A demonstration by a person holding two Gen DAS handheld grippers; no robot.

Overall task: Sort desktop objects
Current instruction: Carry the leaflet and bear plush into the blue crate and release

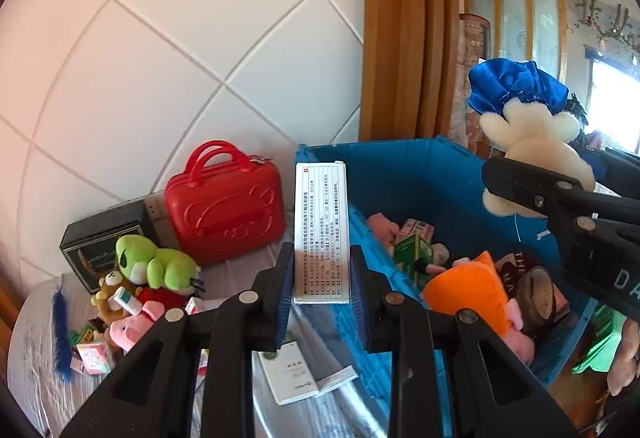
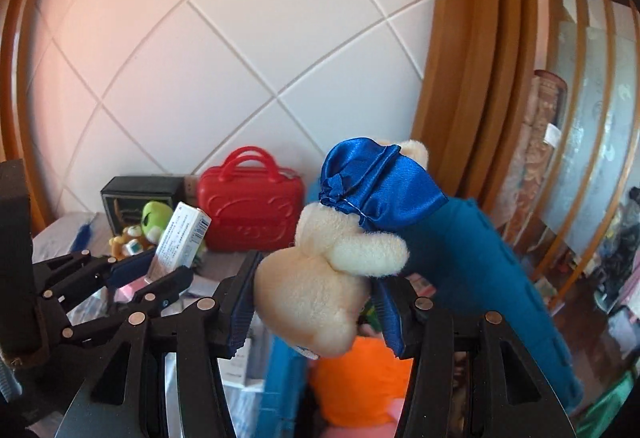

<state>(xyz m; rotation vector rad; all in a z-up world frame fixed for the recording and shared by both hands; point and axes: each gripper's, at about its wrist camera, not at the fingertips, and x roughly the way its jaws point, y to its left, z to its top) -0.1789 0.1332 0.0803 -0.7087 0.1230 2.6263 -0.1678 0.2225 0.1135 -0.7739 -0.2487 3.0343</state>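
My left gripper (image 1: 322, 274) is shut on a white medicine box (image 1: 321, 230) with printed text, held upright above the table by the near-left rim of the blue bin (image 1: 420, 173). It also shows in the right wrist view (image 2: 180, 238). My right gripper (image 2: 316, 298) is shut on a cream plush bear (image 2: 320, 278) in blue satin cloth (image 2: 376, 189), held above the bin. The bear also shows in the left wrist view (image 1: 528, 141). The bin holds an orange plush (image 1: 468, 290), pink plushes and small boxes.
A red toy suitcase (image 1: 226, 205) and a black box (image 1: 100, 238) stand against the tiled wall. A green frog plush (image 1: 156, 262), a brown bear, a pink pig (image 1: 128, 330), small boxes and a blue feather (image 1: 60, 330) lie on the table's left. A white box (image 1: 296, 374) lies below my left gripper.
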